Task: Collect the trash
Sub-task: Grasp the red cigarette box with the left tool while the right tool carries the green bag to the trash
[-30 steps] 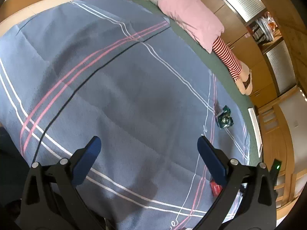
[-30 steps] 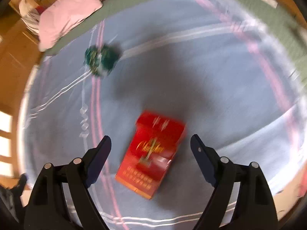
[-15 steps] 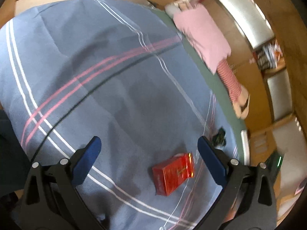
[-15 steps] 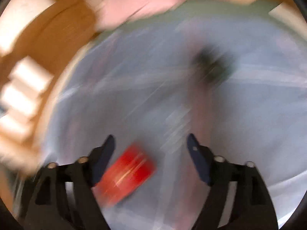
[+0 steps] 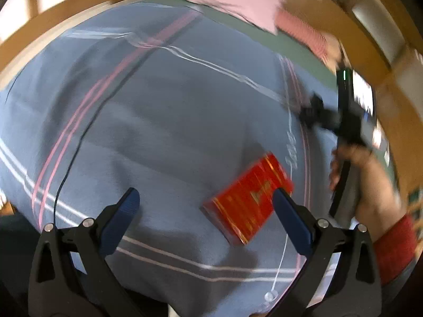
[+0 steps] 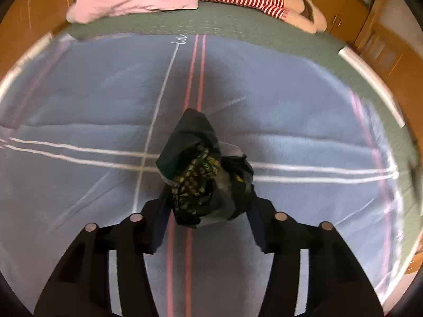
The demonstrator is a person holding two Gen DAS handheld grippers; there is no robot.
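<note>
Left wrist view: the left gripper [image 5: 202, 206] hangs spread wide above the blanket [image 5: 158, 121], nothing between its fingers. The red pack [image 5: 248, 200] lies flat on the blanket just ahead of the right-hand finger and partly behind its tip — so it sits off-centre, toward that finger and not in the middle of the gap. Its long axis runs on a slant, from low near the gripper up and away to the right. It is a flat box with gold lines and print, blurred here. Farther off at the right edge, a hand [image 5: 370, 185] carries the right gripper [image 5: 314, 111] down at a dark lump on the blanket; detail there is too smeared to read.

Right wrist view: the wrapper [image 6: 203, 177] sits dead centre between the fingers, and the jaws have just been closing on it; both pads appear to press its sides. It is a crumpled dark-green bag with a yellow pattern and a clear, shiny part, its long axis pointing straight away from the gripper along the pink stripes. It rests on the blanket, not yet lifted — the right hand has its piece, the left is the nearer one to the pack
</note>
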